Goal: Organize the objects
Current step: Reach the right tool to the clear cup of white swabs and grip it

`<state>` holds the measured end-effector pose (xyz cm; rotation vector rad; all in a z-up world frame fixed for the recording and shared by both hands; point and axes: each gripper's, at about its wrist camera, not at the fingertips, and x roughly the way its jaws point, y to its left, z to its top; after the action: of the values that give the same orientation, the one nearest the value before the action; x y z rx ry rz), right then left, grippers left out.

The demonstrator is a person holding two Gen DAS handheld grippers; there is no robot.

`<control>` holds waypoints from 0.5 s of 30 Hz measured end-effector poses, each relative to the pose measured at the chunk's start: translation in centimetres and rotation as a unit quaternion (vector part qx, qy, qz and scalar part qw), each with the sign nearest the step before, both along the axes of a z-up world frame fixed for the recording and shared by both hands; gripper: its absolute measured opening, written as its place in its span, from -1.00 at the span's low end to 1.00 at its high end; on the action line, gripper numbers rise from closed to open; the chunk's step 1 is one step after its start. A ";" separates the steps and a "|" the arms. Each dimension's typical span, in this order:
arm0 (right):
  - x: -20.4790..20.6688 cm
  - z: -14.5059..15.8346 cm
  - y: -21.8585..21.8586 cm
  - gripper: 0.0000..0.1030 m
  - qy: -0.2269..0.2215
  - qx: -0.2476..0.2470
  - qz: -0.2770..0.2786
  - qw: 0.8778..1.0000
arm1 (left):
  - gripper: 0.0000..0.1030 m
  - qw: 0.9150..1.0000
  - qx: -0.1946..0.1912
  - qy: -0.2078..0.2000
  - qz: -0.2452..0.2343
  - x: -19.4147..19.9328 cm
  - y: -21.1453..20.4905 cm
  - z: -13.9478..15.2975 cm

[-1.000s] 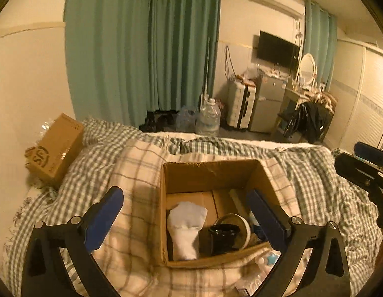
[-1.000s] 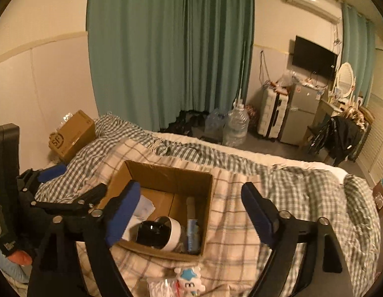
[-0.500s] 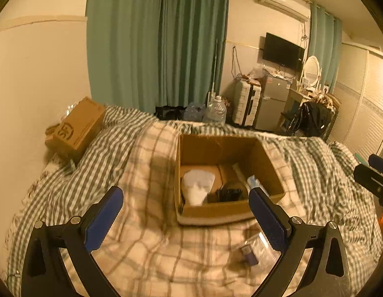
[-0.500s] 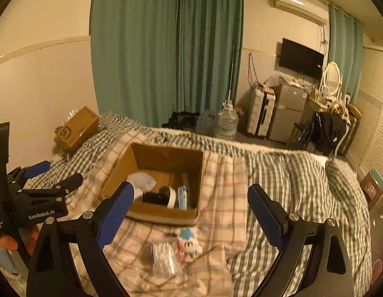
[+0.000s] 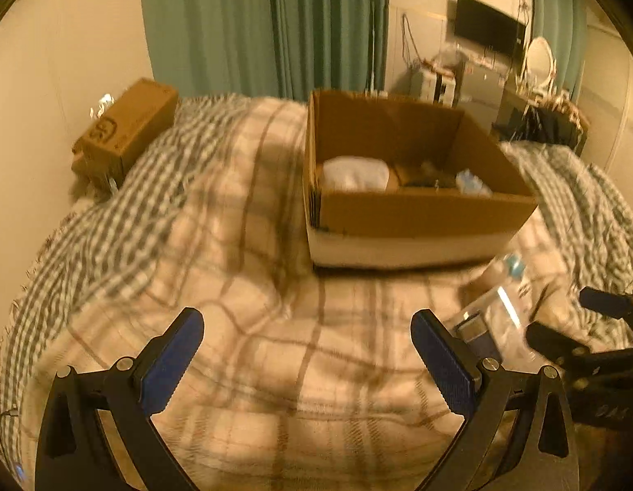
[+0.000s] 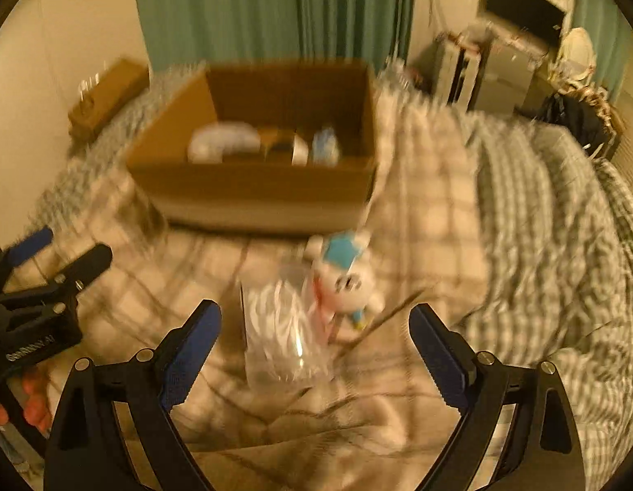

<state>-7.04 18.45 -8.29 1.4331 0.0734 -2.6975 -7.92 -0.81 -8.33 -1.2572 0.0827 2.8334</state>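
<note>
Bed (image 5: 275, 327) with the plaid blanket now fills both views: you've dropped both grippers low toward it, and the frames are smeared from the move. Cardboard box (image 5: 418, 221) sits on the blanket ahead, now seen side-on rather than from above; a white bundle (image 5: 355, 174), something dark and a pale blue item are already inside. Second closed carton (image 5: 124, 131) far left by the wall, untouched.

Left to sort: clear plastic bag (image 6: 283, 339) and the white-and-blue plush toy (image 6: 349, 282), touching each other on the blanket just in front of the box.

Right gripper (image 6: 314, 347) has just been opening; its jaws stand wide with the bag between them but not pinched, nothing held. Looks like that's your next pick.

Left gripper (image 5: 308, 356) wide open over bare blanket, empty.
</note>
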 end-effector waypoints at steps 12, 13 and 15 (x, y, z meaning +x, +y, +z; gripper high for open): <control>-2.5 -6.1 -2.6 0.34 -0.102 0.013 0.046 0.994 | 1.00 1.000 0.014 -0.025 0.003 -0.7 -0.3 -1.1; -2.5 -6.4 -2.7 0.24 -0.109 0.017 0.047 0.993 | 1.00 1.000 0.013 -0.026 0.003 -0.6 -0.3 -1.1; -2.2 -6.2 -2.7 0.20 -0.106 0.020 0.047 0.993 | 1.00 1.000 0.011 -0.029 0.003 -0.7 -0.3 -1.1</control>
<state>-9.26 15.76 -14.50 1.6736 0.1768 -2.4680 -8.61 -1.07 -9.42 -1.3370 0.0455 2.7912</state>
